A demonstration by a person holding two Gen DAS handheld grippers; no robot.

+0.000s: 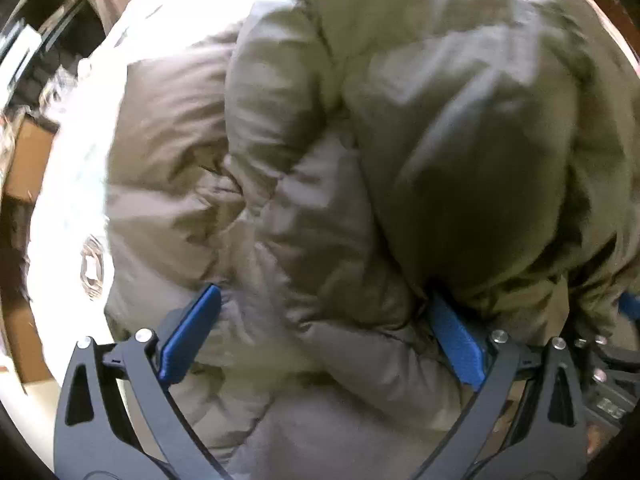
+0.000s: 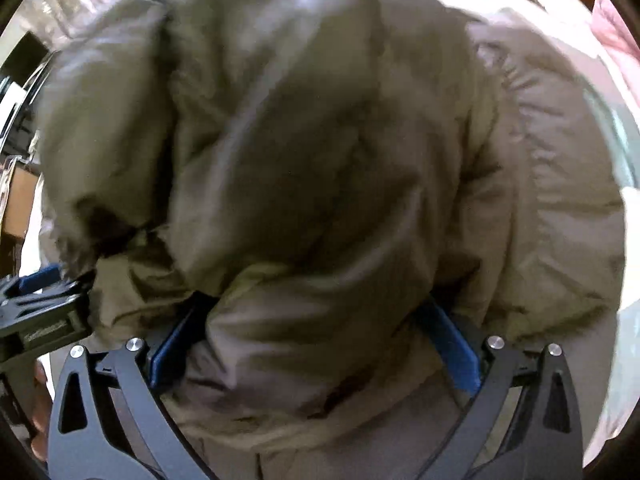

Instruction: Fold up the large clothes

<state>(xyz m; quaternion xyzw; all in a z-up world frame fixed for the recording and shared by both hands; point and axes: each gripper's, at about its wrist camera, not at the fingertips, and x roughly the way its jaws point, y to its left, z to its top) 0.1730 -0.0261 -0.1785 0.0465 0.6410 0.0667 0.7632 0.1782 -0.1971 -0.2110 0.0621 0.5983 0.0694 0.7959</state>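
Olive puffer jacket (image 1: 320,184) bulges between the spread-wide left gripper (image 1: 324,336) and right gripper (image 2: 316,340).

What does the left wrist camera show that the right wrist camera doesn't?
Only the left wrist view shows the round printed emblem on the white surface beside the olive puffer jacket. Only the right wrist view shows pink fabric at its top right and the left gripper seen from the side. Both show the jacket bunched between wide-spread blue fingers; the right gripper also straddles it.
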